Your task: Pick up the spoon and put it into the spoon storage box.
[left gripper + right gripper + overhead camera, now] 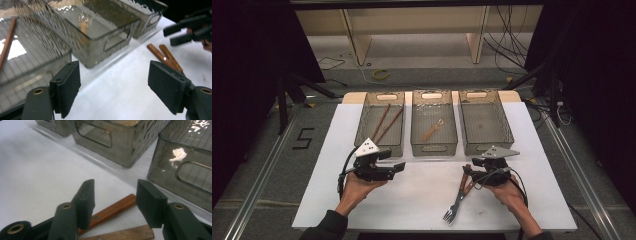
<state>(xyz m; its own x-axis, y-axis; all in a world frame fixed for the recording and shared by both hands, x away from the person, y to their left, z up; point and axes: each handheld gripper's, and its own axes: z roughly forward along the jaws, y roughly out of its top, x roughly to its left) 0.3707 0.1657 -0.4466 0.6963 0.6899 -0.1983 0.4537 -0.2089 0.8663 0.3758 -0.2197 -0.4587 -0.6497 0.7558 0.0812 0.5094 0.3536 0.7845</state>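
On the left half of the white table point(312, 200), the left gripper point(396, 167) rested in the person's left hand point(357, 189), jaws spread wide and empty, aimed across the bare sheet toward the right. Behind it stood three smoky trays: the left tray point(398, 145) held two chopsticks point(384, 122), the middle tray point(434, 146) a small wooden-handled utensil point(432, 131), and the right tray point(487, 145) looked empty. Right of centre lay two wooden-handled pieces, one a fork point(454, 206) with tines toward the person; their long axes ran from the near edge up toward the trays. The right gripper point(115, 195) hovered directly over the handle ends point(113, 210), jaws parted and gripping nothing. Judged: right hand much nearer, the grasp hinged on straddling one handle across its width.
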